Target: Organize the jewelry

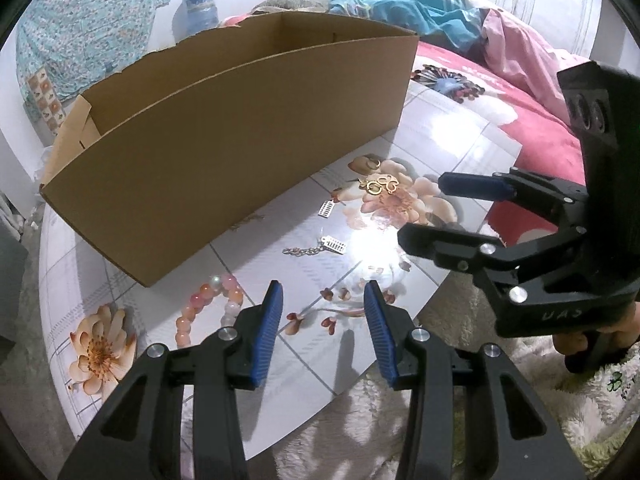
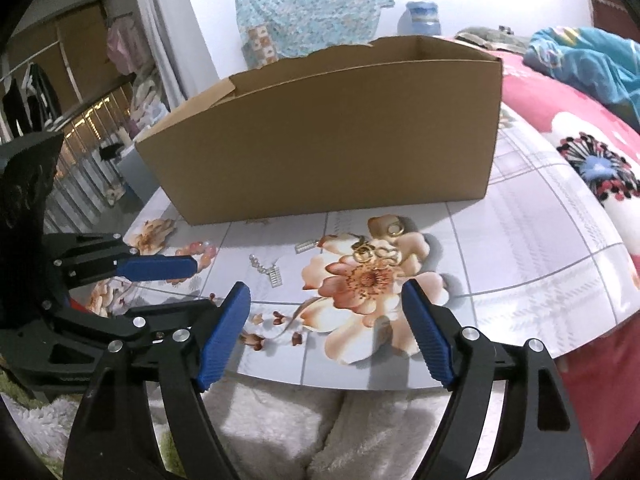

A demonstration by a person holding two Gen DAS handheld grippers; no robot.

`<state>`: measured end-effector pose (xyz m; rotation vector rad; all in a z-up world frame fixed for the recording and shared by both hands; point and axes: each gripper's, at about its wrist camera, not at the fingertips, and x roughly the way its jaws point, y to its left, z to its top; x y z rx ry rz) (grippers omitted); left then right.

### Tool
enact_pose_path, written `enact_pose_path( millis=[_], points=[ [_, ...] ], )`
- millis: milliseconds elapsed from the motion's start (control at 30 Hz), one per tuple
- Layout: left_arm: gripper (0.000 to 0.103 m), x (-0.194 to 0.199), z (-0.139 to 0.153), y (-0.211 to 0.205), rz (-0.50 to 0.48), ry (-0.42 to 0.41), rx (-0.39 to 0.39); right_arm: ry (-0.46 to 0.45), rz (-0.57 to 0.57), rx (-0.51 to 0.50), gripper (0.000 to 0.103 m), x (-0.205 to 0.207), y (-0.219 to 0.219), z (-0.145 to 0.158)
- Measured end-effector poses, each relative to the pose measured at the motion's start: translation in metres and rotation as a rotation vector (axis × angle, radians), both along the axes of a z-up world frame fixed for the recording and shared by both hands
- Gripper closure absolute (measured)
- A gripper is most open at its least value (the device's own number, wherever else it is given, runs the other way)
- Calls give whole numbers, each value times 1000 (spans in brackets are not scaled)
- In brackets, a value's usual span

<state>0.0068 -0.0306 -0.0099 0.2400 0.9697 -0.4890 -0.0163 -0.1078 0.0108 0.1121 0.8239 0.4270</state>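
Both claws, left claw (image 1: pixel 324 292) and right claw (image 2: pixel 326 294), gape empty at bottom of frame; gold earrings (image 2: pixel 376 254) lie mid-frame before the cardboard box (image 2: pixel 320 136).

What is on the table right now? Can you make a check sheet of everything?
Surface: glossy flowered table top, resting on fluffy white fabric.
Job's things: open cardboard box at the back; in front of it lie gold rings, a silver chain with tags and a pink bead bracelet.
Clutter: nothing seen on the table besides the jewelry.
Grippers: left gripper open and empty, hanging near the bracelet; right gripper open and empty, facing the rings.
Cables: nothing seen.
Surroundings: red flowered bedding, blue clothes, a blue water jug, patterned cloth on the wall.
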Motion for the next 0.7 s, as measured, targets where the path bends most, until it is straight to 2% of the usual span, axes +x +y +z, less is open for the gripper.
enact_pose_path(
  millis=[700],
  points=[
    [62, 8, -9, -13, 5, 44, 34, -6, -1, 42, 29, 2, -13, 0]
  ],
)
